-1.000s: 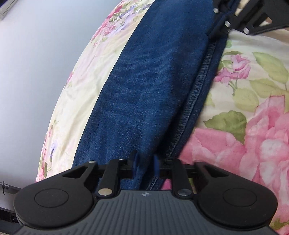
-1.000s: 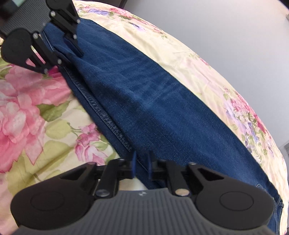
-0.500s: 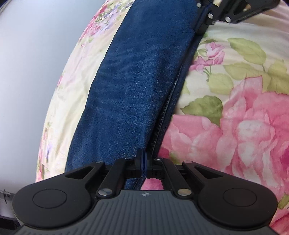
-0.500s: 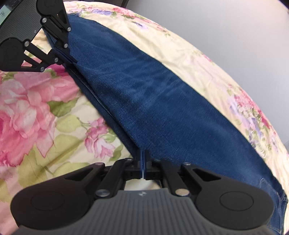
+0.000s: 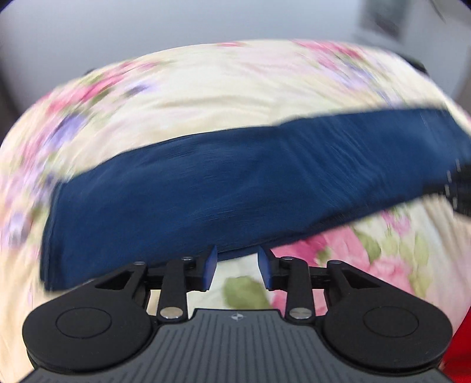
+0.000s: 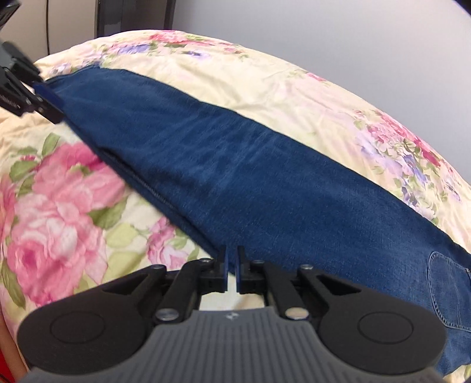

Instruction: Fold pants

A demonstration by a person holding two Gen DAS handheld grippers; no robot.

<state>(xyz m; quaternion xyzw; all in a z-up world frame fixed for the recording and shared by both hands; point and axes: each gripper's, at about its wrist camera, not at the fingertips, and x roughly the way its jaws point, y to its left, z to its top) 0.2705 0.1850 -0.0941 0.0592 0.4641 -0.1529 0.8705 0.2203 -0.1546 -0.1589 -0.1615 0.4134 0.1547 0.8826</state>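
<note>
Dark blue jeans (image 5: 235, 188) lie folded lengthwise in a long band on the flowered bedspread (image 5: 206, 88). My left gripper (image 5: 237, 266) hovers just off their near edge, jaws opening, with only sheet between the pads. In the right wrist view the jeans (image 6: 250, 176) run from upper left to lower right, back pocket (image 6: 450, 288) at the right. My right gripper (image 6: 231, 271) sits at their near edge, jaws a narrow slit apart with pale sheet showing through. The left gripper (image 6: 29, 94) is at the hem end. The left wrist view is blurred.
The bedspread (image 6: 59, 206) fills most of both views, with large pink roses on the near side. A plain grey wall (image 6: 353, 44) rises behind the bed. Dark furniture (image 6: 132, 14) stands at the far left corner. Something red (image 5: 459, 353) shows at the lower right.
Half a second ago both grippers were pinched shut on the jeans' near edge. The left has let go, risen and rolled, so the jeans now lie crosswise. The right's pads have parted slightly.
</note>
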